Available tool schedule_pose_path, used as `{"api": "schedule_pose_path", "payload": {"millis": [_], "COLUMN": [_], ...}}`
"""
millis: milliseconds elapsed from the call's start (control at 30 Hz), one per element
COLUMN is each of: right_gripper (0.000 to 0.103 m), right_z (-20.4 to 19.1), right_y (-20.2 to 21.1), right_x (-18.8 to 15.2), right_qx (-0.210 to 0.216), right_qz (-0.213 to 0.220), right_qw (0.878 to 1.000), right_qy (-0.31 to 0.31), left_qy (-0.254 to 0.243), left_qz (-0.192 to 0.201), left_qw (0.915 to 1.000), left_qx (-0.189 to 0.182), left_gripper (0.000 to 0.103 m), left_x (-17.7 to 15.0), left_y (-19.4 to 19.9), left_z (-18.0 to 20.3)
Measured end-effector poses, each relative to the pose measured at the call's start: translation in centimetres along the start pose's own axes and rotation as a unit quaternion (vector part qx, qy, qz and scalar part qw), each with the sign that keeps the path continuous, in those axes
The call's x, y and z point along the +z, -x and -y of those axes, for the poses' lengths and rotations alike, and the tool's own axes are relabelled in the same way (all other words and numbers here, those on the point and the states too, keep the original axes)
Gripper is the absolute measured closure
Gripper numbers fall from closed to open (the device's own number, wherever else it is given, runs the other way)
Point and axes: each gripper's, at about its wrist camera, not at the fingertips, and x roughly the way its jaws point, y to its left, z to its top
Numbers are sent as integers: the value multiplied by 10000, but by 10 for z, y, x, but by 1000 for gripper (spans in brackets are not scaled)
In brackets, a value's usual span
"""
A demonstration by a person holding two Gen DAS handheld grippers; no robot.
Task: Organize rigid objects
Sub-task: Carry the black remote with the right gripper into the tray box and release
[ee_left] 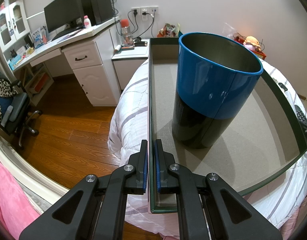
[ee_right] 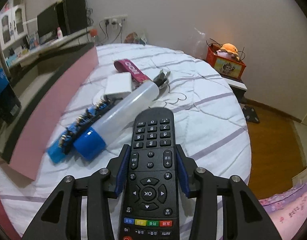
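My left gripper (ee_left: pixel 151 146) is shut on the left wall of an open box (ee_left: pixel 150 104) with a grey floor, resting on the bed. A tall blue and black tin (ee_left: pixel 211 96) stands upright inside the box, open at the top. My right gripper (ee_right: pixel 152 150) is shut on a black remote control (ee_right: pixel 152 160), held above the bed. On the bed ahead lie a clear bottle with a blue cap (ee_right: pixel 121 118), a blue circuit board (ee_right: pixel 81 128), a white box (ee_right: pixel 119 84) and a pink strap (ee_right: pixel 133 70). The box's pink outer side (ee_right: pixel 53 104) is at the left.
The bed has a white striped quilt (ee_right: pixel 203 110). A white desk (ee_left: pixel 73 46) with monitor and an office chair (ee_left: pixel 11 108) stand left over wooden floor. A red box with plush toys (ee_right: pixel 225 64) sits on a stand at the right.
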Motion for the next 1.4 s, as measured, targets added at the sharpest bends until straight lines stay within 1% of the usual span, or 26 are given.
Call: {"api": "schedule_pose_path", "payload": {"millis": [67, 133, 167, 233, 267, 333, 367, 433, 533, 700, 800, 933, 1033, 1167, 1400], "right_gripper": [60, 61, 61, 61, 61, 61, 61, 61, 61, 61, 60, 60, 60, 60, 60], "right_z": [2, 2, 2, 3, 3, 3, 3, 2, -6, -35, -65, -110, -141, -174, -203], "right_y": [5, 11, 14, 20, 21, 25, 27, 33, 43, 59, 61, 49, 31, 7, -17], "right_x": [1, 3, 5, 8, 10, 13, 14, 17, 26, 50, 65, 76, 80, 79, 74], "right_qx": [130, 109, 156, 264, 314, 331, 438, 549, 611, 956, 1209, 1507, 1710, 1660, 1691], "right_qz": [18, 123, 123, 270, 237, 346, 336, 470, 623, 891, 930, 766, 496, 159, -316], "right_qw": [9999, 9998, 9997, 9991, 9990, 9986, 9982, 9968, 9958, 9914, 9881, 9839, 9809, 9798, 9757], "right_qy": [-95, -91, -112, -181, -190, -209, -247, -328, -292, -52, 213, 576, 781, 1106, 1358], "left_qy": [-3, 6, 9, 9, 6, 1, 6, -4, 2, -1, 0, 1, -1, -11, -21], "left_qz": [1, 4, 6, 7, 4, 9, 15, 25, 33, 32, 32, 28, 27, 22, 25], "left_qw": [10000, 10000, 10000, 10000, 10000, 10000, 10000, 10000, 10000, 10000, 10000, 10000, 10000, 9999, 9999], "left_qx": [1, -11, -20, -34, -42, -48, -54, -62, -75, -70, -77, -89, -93, -97, -105], "left_gripper": [99, 99, 98, 98, 98, 98, 97, 97, 97, 96, 96, 95, 95, 95, 94], "left_x": [0, 0, 0, -1, 0, -1, -1, -1, -1, -1, -1, 0, 0, 0, 1], "left_y": [0, 0, 0, 1, 2, 3, 3, 4, 4, 4, 3, 3, 3, 2, 1], "left_z": [0, 0, 0, 1, 1, 1, 1, 0, 0, 1, 1, 0, 0, 1, 2]}}
